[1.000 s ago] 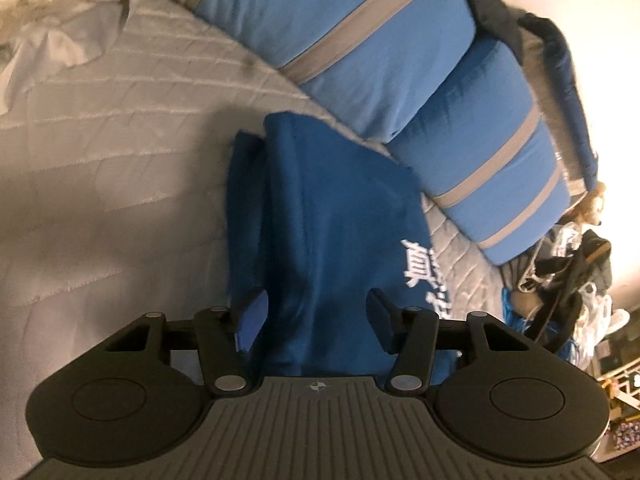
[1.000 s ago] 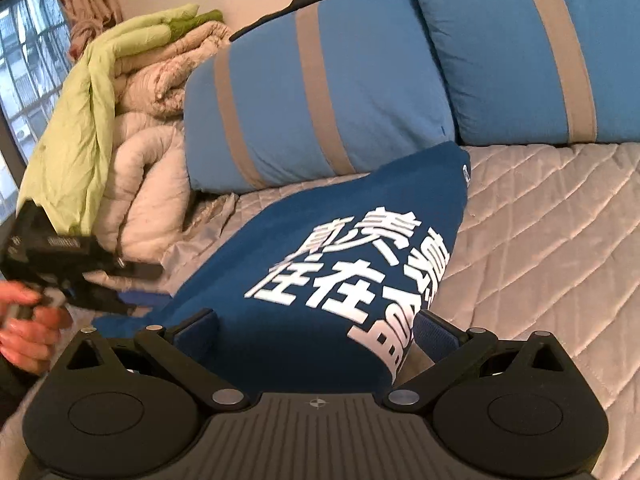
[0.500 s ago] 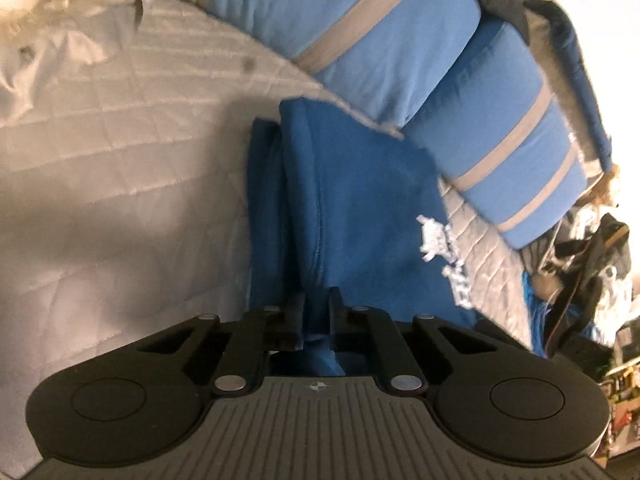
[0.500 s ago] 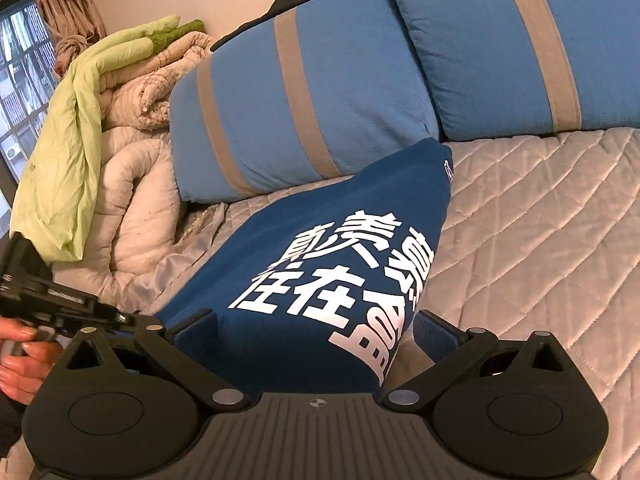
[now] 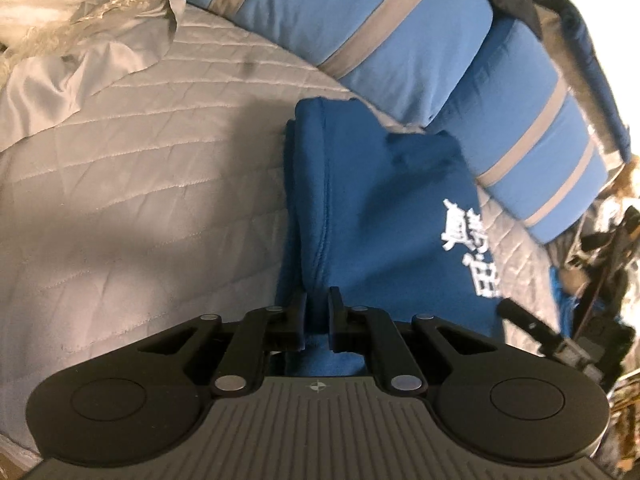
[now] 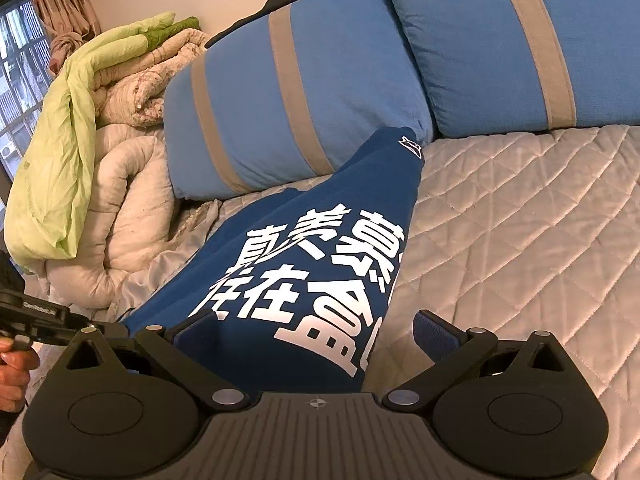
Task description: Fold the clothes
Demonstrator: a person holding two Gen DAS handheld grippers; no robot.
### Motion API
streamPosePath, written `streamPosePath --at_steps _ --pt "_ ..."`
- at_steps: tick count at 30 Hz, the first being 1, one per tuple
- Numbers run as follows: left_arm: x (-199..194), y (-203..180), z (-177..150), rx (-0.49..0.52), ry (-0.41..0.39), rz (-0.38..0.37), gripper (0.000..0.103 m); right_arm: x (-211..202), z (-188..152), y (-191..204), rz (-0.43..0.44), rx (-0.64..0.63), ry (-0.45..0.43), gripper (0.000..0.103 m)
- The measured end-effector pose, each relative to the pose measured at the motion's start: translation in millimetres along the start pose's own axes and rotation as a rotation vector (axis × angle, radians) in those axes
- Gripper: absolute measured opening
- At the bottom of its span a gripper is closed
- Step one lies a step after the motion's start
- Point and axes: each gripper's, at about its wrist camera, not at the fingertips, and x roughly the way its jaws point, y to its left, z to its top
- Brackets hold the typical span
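left wrist view: my left tongs (image 5: 317, 312), low in the frame's centre, have just closed and are clenched on a fold of the dark blue t-shirt with white printed characters (image 5: 372, 216), which lies on the grey quilted bed (image 5: 132, 184) below the blue pillows with grey stripes (image 5: 360, 20). right wrist view: my right tongs (image 6: 312, 340) stand released, straddling the shirt's near end at the frame's bottom.
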Motion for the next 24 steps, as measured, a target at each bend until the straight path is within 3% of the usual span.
streamPosePath --at_steps 3,7,9,10,13,24 --pt "2 -5 -2 0.044 -0.006 0.033 0.017 1 0 0 -0.006 -0.001 0.004 0.103" --pt "-2 -7 -4 0.08 -0.03 0.059 0.036 1 0 0 -0.012 0.004 0.008 0.103" --pt "-7 -2 -3 0.052 -0.044 0.031 0.049 1 0 1 -0.016 0.007 0.011 0.103" --pt "-8 1 -3 0.028 -0.052 0.006 0.061 1 0 1 -0.019 0.009 0.012 0.103" --pt "-9 11 0 -0.036 -0.058 -0.074 0.076 2 0 0 -0.022 0.017 0.015 0.103" --pt "35 46 -3 -0.162 0.09 -0.209 0.077 3 0 -2 -0.028 0.029 0.027 0.103"
